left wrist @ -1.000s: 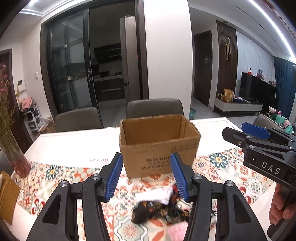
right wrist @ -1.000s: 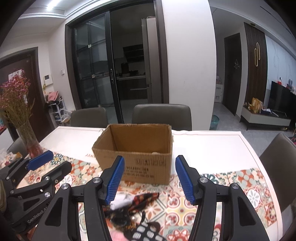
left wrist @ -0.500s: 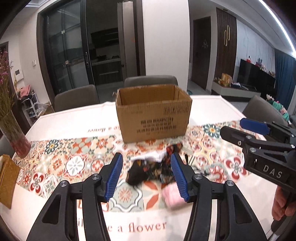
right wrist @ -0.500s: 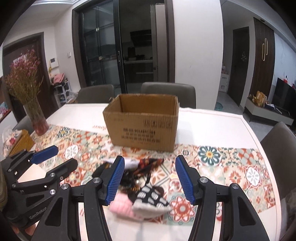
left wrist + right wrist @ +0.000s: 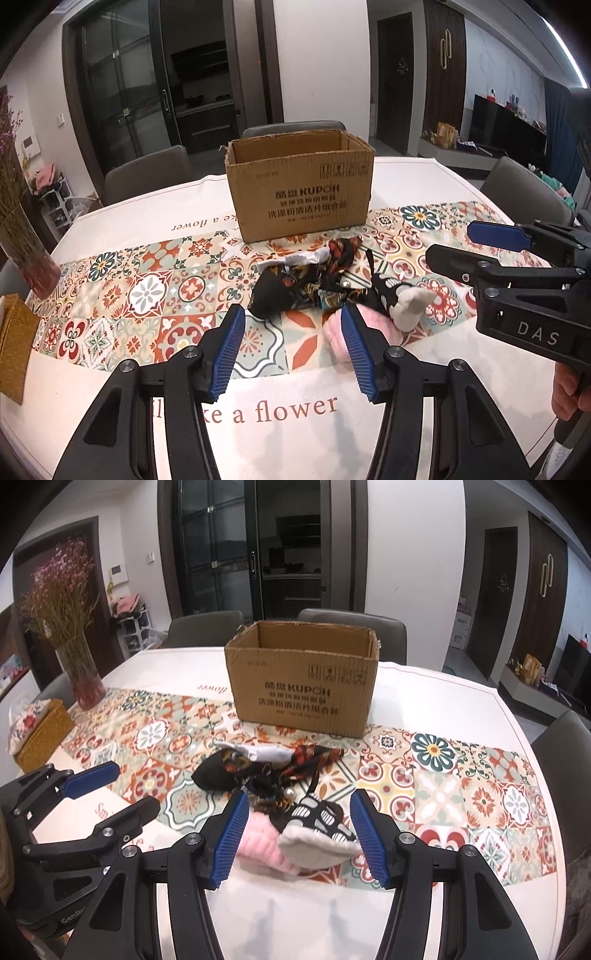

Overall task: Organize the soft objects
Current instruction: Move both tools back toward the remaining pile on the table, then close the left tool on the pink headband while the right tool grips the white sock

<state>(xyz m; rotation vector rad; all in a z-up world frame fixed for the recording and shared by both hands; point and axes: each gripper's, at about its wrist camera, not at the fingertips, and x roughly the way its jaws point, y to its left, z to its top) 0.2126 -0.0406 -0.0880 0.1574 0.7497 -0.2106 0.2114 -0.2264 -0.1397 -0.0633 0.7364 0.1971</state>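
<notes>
Meanwhile, your left gripper (image 5: pixel 291 347) and right gripper (image 5: pixel 295 830) (fingers spread wide, holding nothing) hovered above the sock pile (image 5: pixel 291 805) on the table (image 5: pixel 424 686).

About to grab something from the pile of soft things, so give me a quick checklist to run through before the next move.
1. Right gripper jaws open: ok.
2. Left gripper jaws open and holding nothing: ok.
3. Target between the right jaws: ok, black-and-white sock lies there, beside the pink cloth.
4. Cardboard box open on top, upright: ok.
5. Room inside the box: cannot tell, its floor is hidden.
6. Sock free of the dark patterned fabric: cannot tell, they overlap.
</notes>
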